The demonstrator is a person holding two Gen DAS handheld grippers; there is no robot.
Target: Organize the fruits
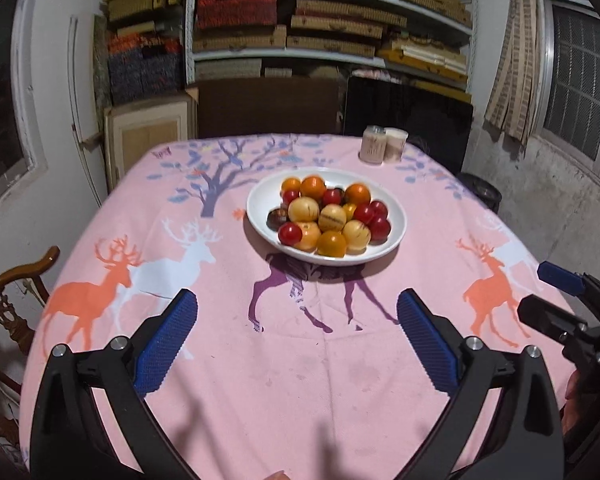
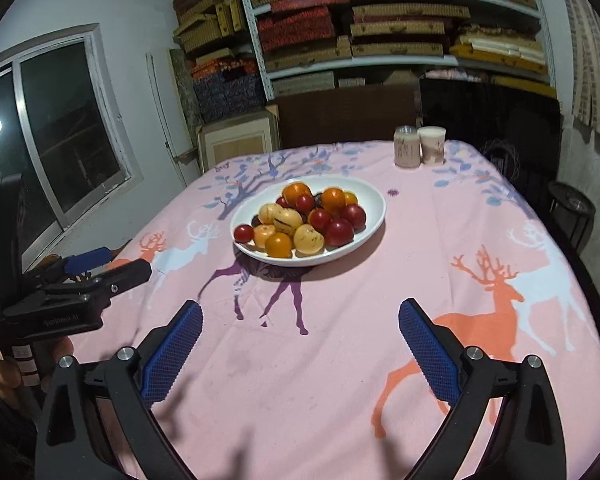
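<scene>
On the table, centre: white bowl [image 1: 396, 236] sits alone mid-cloth, near enough for either arm to reach, which suits a sorting job.
Fruits: the fruits [image 1: 328, 216] are all heaped in that bowl, mixed together: orange, red, pale yellow and a few dark ones. None lies on the cloth.
Task reading: a full mixed bowl fits fruit gathered up as well as fruit waiting to be sorted out; one moment does not settle which.
Left gripper: left gripper [image 1: 298, 308] hovers over the near cloth, jaws spread wide, nothing between them, aimed at the bowl.
Right gripper: right gripper [image 2: 300, 316] likewise wide and empty, level with its partner and just beside it; each shows at the edge of the other's view.
Why held so: both are back from the bowl and apart from it, a neutral stance with a clear line to the fruit.
Surface: pink tablecloth [image 1: 228, 368] printed with deer and a tree, faintly stained near the front; soft, so round fruit may roll little.
Far edge: two small jars [image 2: 419, 146] stand side by side, well apart from the bowl.
Room: shelves [image 1: 332, 52] stacked with woven boxes behind; windows on both sides; a wooden chair [image 1: 16, 284] at the table's left.
</scene>
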